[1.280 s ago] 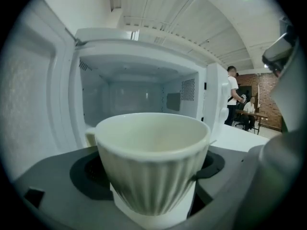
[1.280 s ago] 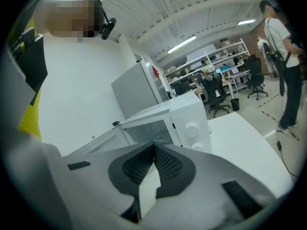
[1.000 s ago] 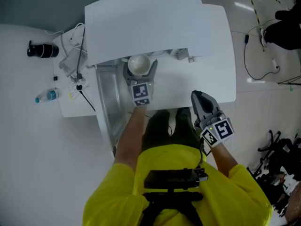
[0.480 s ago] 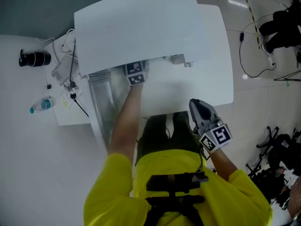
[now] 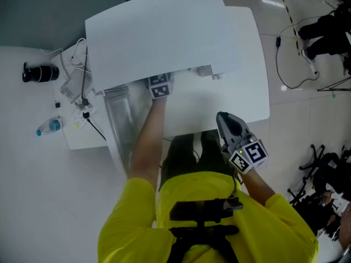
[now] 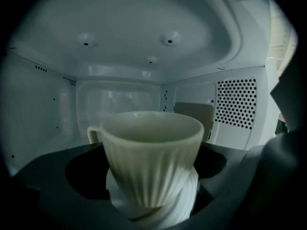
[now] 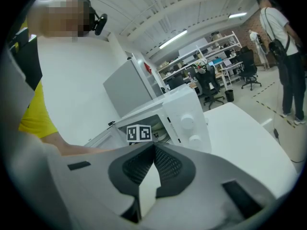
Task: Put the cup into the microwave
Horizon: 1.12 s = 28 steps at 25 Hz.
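A cream ribbed cup (image 6: 151, 147) with a handle on its left stands inside the white microwave (image 5: 159, 32), between the dark jaws of my left gripper (image 6: 151, 178). Those jaws are opening, and dark gaps show on both sides of the cup. In the head view only the left gripper's marker cube (image 5: 159, 86) shows at the oven mouth; the cup is hidden under the oven's top. The oven door (image 5: 118, 119) hangs open at the left. My right gripper (image 5: 227, 126) is shut and empty near the table's front edge, its jaws (image 7: 153, 150) pointing at the microwave (image 7: 184, 114).
The microwave stands on a white table (image 5: 249, 64). A side table at the left carries a water bottle (image 5: 49, 127), a black cylinder (image 5: 37, 72) and cables with a plug strip (image 5: 79, 86). A person (image 7: 283, 56) stands far off at the right.
My left gripper carried the cup forward into the microwave cavity, so the cup is no longer seen from above. The right gripper has hardly moved.
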Each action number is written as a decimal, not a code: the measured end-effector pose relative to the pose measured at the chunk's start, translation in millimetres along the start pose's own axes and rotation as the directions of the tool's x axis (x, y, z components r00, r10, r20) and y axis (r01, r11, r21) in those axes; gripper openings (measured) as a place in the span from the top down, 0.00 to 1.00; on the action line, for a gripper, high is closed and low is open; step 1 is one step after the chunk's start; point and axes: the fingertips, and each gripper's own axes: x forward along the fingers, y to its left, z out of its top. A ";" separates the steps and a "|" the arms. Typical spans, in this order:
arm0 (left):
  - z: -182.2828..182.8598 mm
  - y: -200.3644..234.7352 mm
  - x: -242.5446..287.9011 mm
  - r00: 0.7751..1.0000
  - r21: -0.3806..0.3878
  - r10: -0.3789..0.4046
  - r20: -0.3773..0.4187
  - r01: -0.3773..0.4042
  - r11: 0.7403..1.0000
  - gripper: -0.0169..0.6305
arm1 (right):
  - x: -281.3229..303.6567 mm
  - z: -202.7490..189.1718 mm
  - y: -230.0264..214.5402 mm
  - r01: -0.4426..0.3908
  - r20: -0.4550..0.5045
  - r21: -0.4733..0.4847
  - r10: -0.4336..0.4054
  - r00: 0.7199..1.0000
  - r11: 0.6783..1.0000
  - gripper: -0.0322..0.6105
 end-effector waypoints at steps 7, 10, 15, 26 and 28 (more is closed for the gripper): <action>-28.8 -4.7 -71.5 0.998 -0.075 0.019 -0.061 -0.024 0.997 0.17 | -11.1 36.3 17.0 -0.022 0.047 -0.049 0.024 0.999 0.999 0.94; -23.1 -9.2 -116.8 0.997 -0.090 0.025 -0.069 -0.031 0.995 0.22 | -18.8 57.5 25.8 -0.034 0.084 -0.091 0.041 0.996 0.995 0.94; 44.0 -40.5 -243.8 0.997 -0.192 0.001 0.075 0.013 0.981 0.85 | -50.4 98.8 39.6 -0.033 0.174 -0.123 0.054 0.983 0.992 0.94; 168.5 -69.4 -368.9 0.969 -0.123 -0.038 0.245 0.069 0.990 0.95 | -110.2 153.6 69.9 -0.039 0.333 -0.230 0.116 0.936 0.972 0.95; 165.0 -70.6 -367.0 0.972 -0.135 -0.018 0.234 0.051 0.989 0.95 | -115.8 153.1 70.3 -0.038 0.339 -0.232 0.118 0.933 0.972 0.95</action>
